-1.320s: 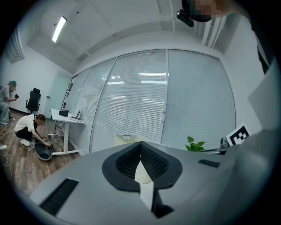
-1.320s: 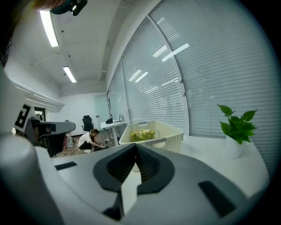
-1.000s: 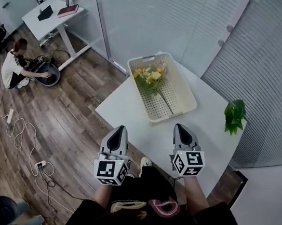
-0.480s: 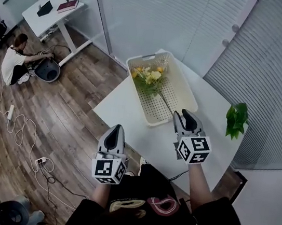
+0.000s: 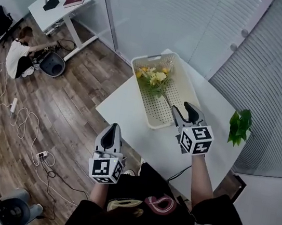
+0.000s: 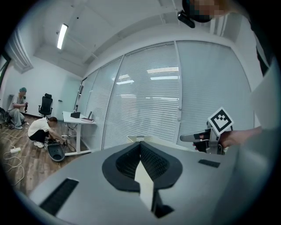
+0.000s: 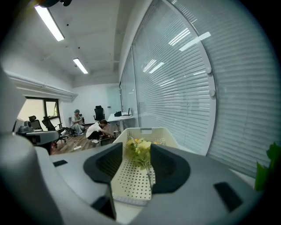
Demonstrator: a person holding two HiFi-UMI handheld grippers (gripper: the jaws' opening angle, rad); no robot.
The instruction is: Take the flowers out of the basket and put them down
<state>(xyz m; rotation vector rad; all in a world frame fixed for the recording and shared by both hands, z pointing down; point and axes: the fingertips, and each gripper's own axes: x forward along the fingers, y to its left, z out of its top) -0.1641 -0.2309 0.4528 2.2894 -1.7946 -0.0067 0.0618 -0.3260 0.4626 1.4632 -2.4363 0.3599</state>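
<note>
Basket [image 5: 158, 112]: cream plastic, perforated, matt. Counter [image 5: 125, 109]: smooth white, matt. Floor [image 5: 74, 104]: wood planks w/ low sheen. Right gripper [image 5: 182, 109]: grey matt plastic, ribbed black pads.

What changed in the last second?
The right gripper moved forward to the near end of the basket, and its jaws have just been opening, with nothing gripped yet. The flowers lie in the basket as before, untouched; the left gripper stays shut, back by the table edge.
</note>
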